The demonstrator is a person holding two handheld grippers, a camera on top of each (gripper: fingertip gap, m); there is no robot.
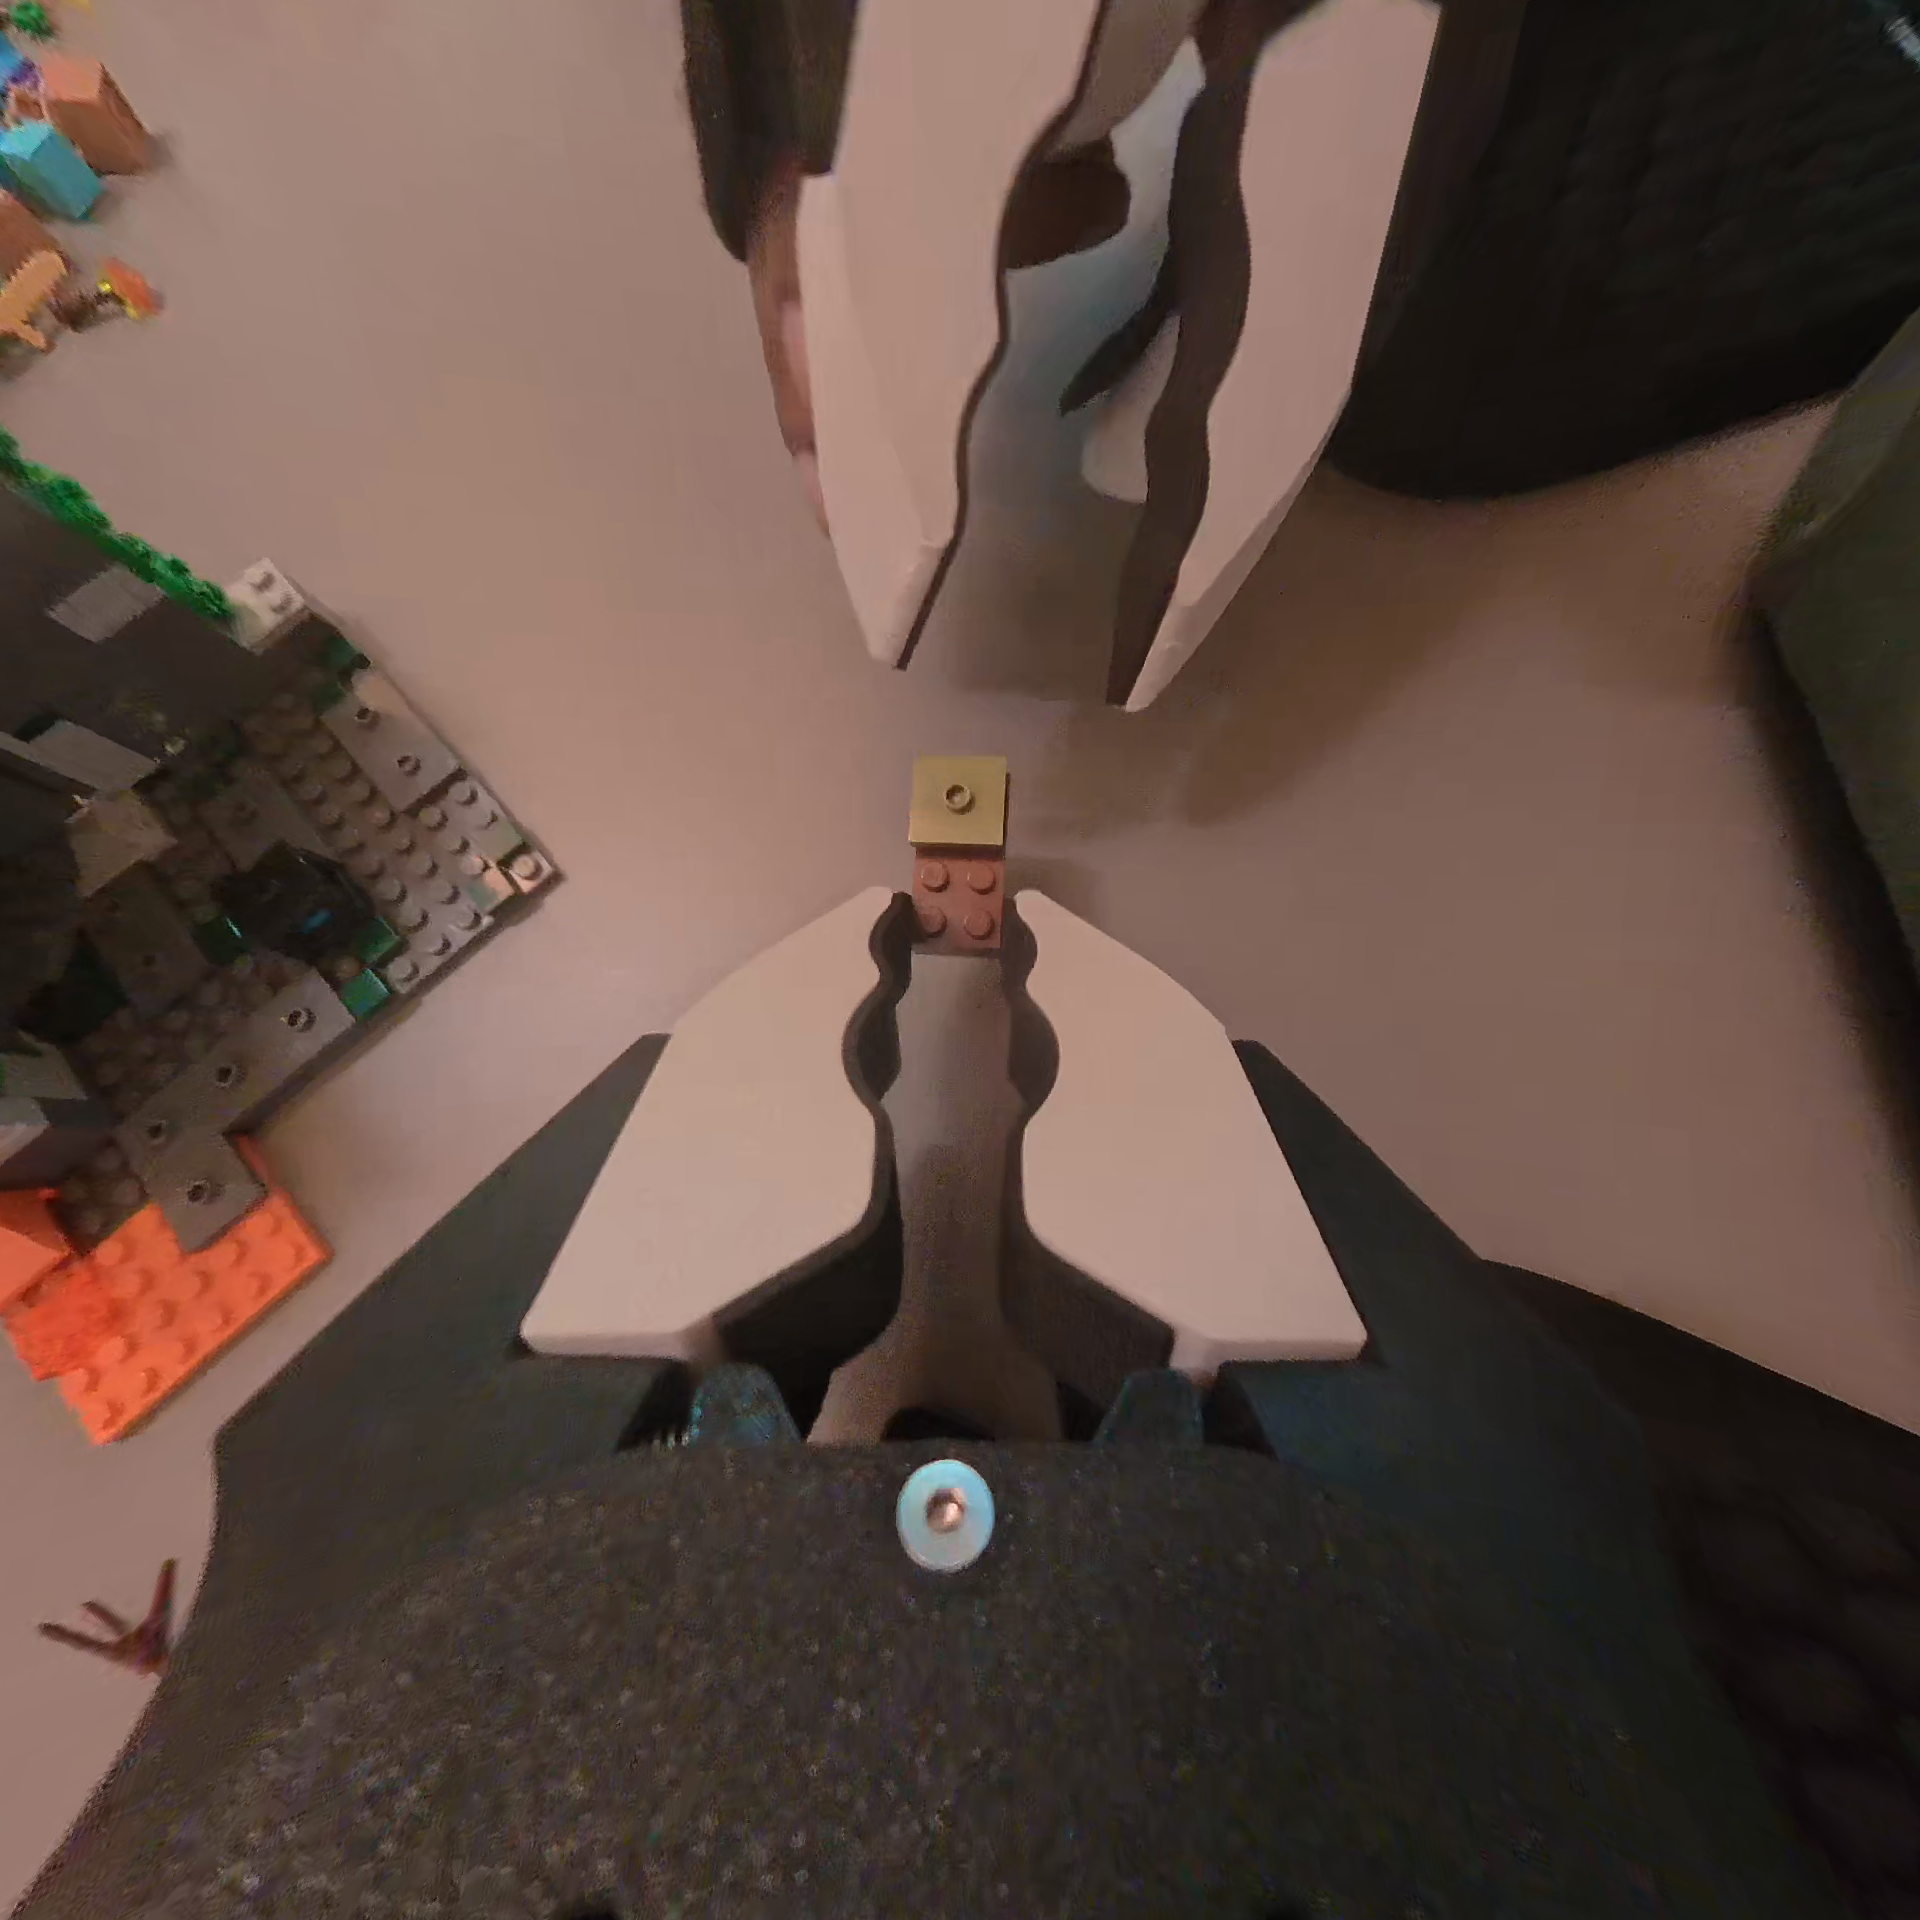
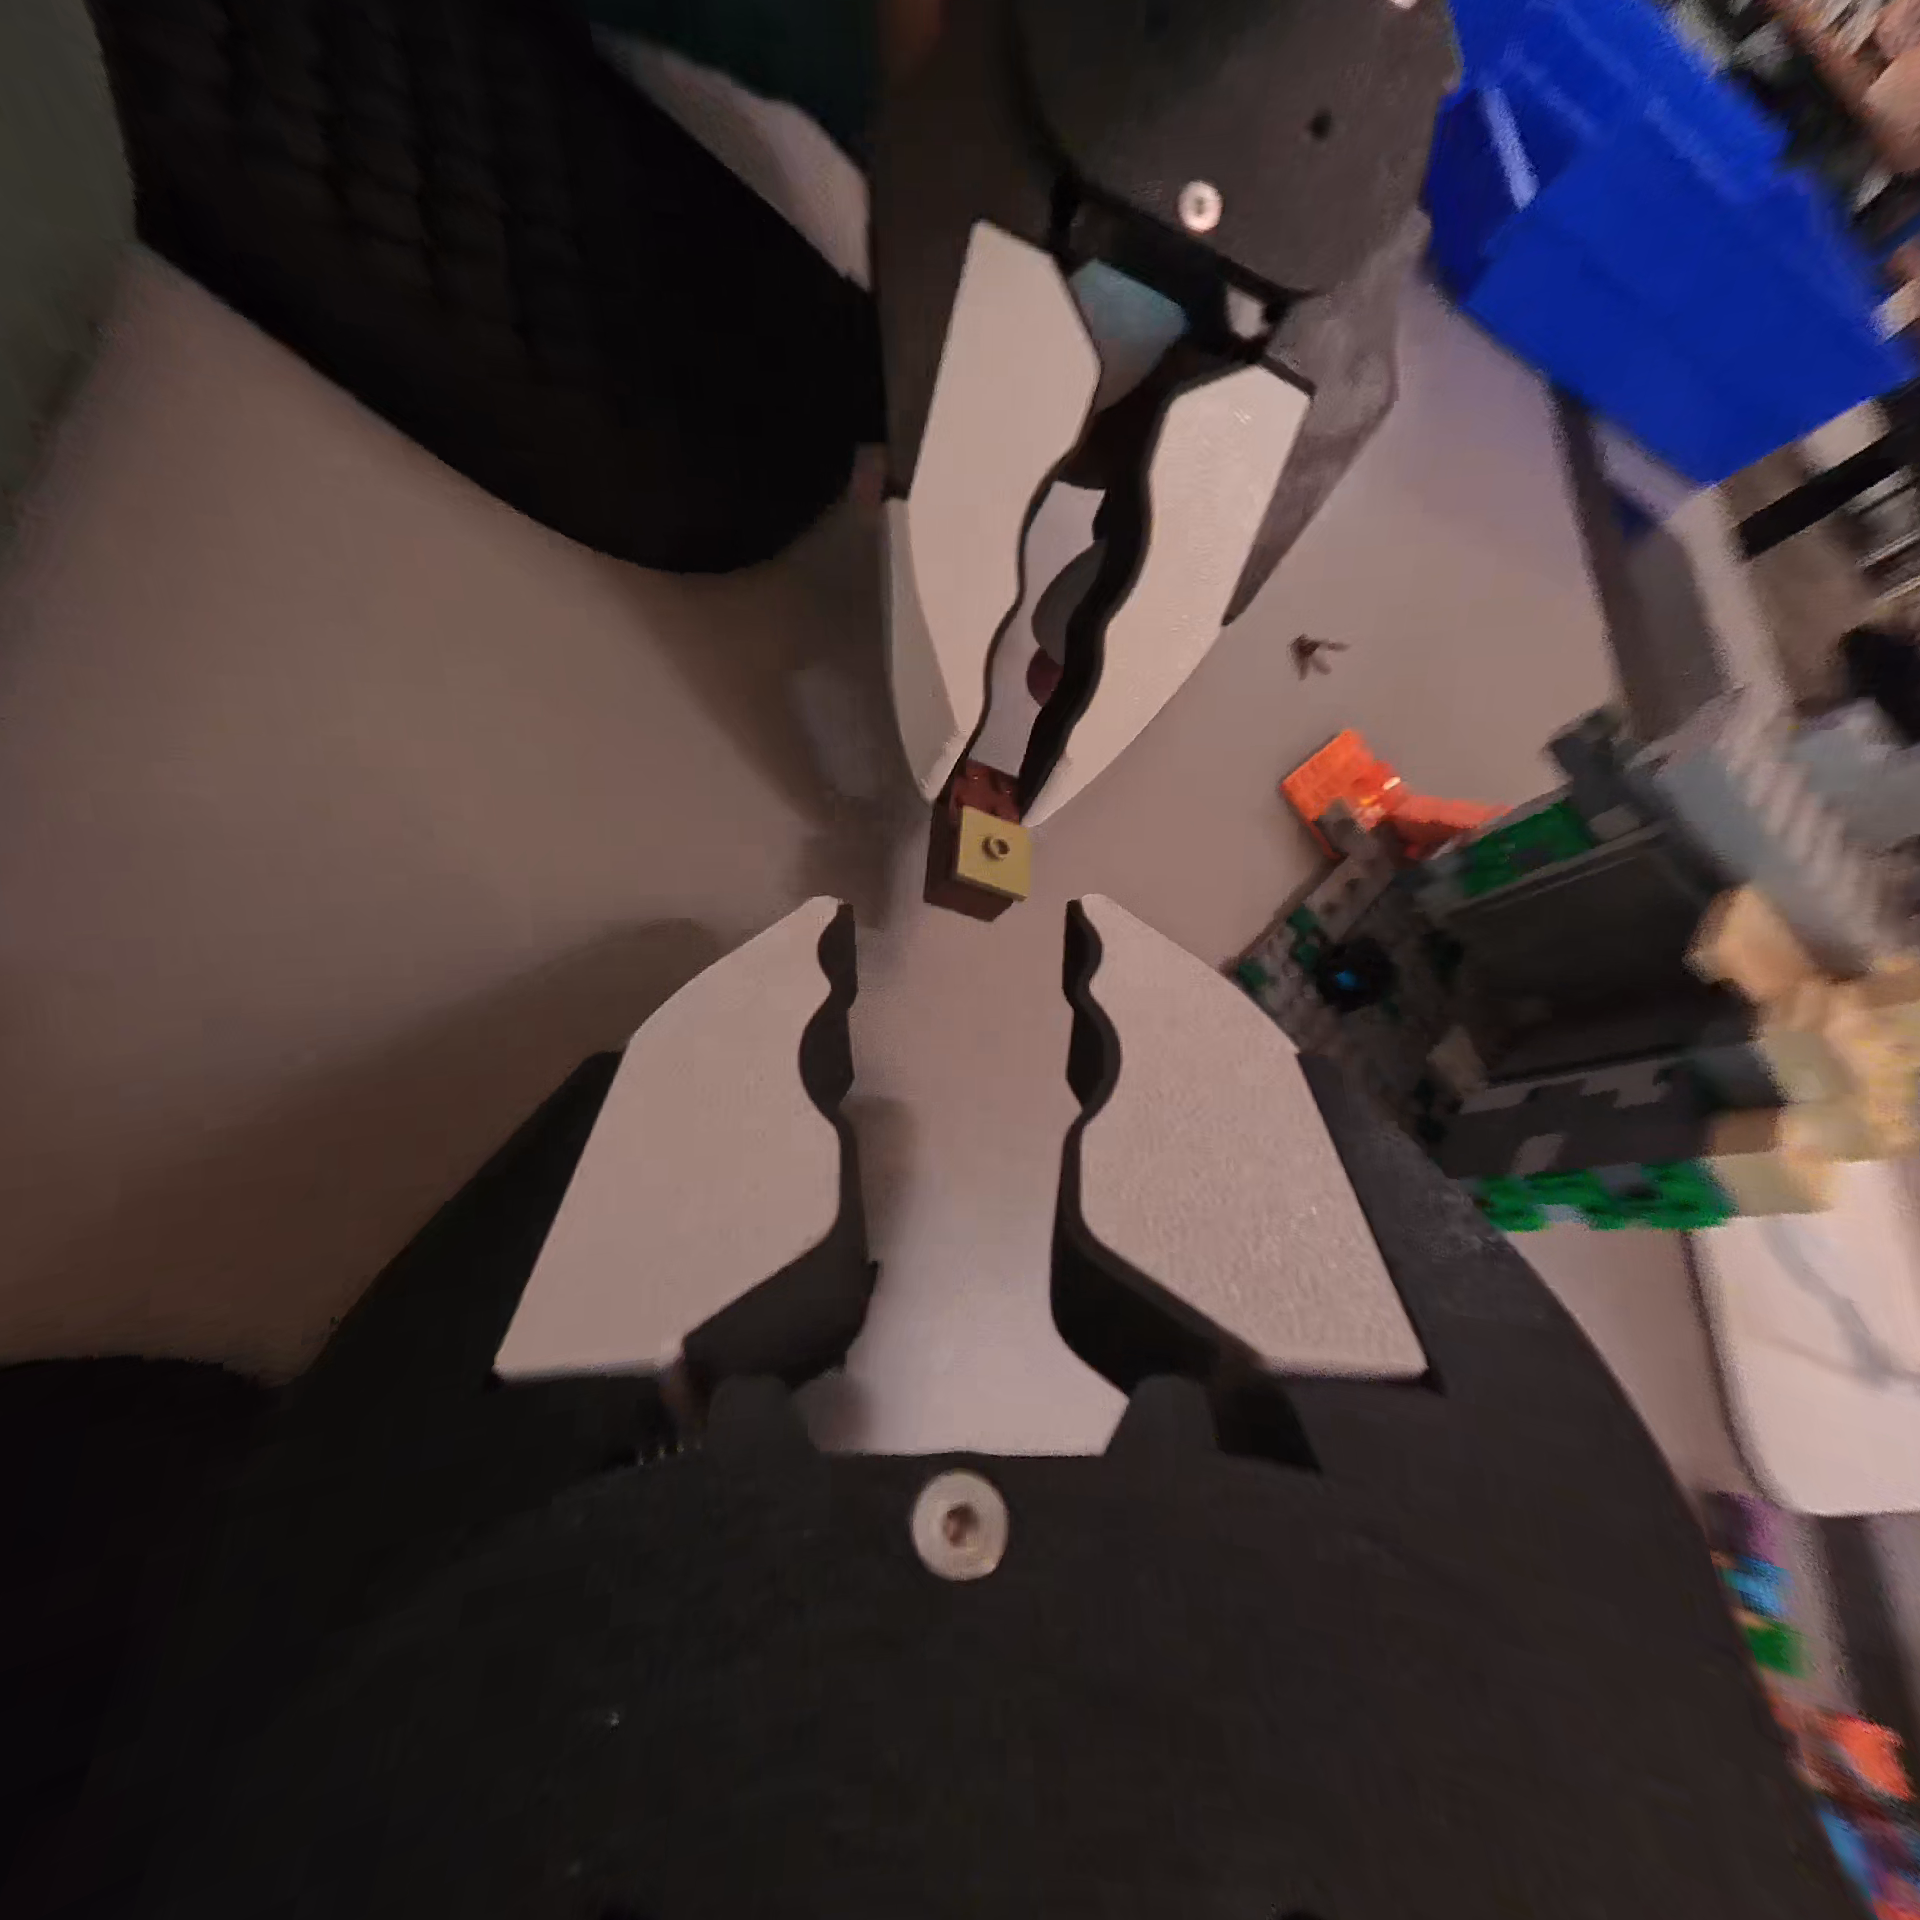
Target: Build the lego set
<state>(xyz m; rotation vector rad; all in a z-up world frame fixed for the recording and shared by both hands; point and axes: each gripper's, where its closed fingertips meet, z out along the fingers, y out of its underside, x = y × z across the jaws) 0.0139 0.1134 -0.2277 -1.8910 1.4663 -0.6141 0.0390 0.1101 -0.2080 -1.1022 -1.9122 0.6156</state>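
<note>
My left gripper is shut on a brown studded plate that carries an olive one-stud tile at its far end. The same piece shows in the right wrist view, with the tile on the brown plate, held by the left gripper opposite. My right gripper is open and empty, its tips just short of the piece. It also shows in the left wrist view, facing the tile. The partly built set with grey plates and an orange base sits left.
The build also shows at the right of the right wrist view. A blue bin stands at the far right. Loose figures and blocks lie far left. A small brown piece lies on the light table. A black object is at the back. Both grippers' tips are close together, under 4 cm apart.
</note>
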